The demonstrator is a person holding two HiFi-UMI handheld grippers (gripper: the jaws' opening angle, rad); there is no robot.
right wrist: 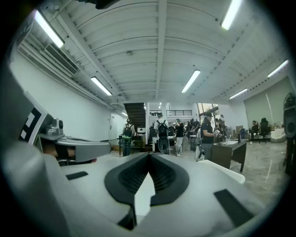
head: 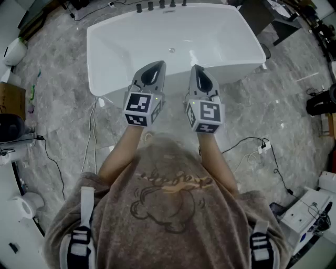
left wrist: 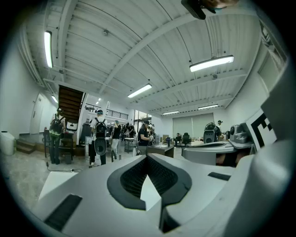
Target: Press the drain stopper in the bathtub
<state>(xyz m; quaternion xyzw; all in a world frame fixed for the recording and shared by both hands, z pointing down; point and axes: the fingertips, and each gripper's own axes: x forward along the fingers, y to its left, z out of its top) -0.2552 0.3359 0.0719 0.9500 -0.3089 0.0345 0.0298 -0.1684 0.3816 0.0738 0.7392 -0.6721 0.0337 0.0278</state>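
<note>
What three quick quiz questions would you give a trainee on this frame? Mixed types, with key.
1. True or false: the left gripper is pressing the drain stopper.
2. How do the jaws of the left gripper and the right gripper stand?
A. Both together, nothing between them
B. Both wide apart
C. Left together, right clamped on a cable
3. Short answer: where does the drain stopper sit in the bathtub?

Key:
1. False. Both grippers are held near the tub's near rim, short of the stopper.
2. A
3. On the tub floor, about mid-width, beyond both grippers and nearer the end with the taps.
</note>
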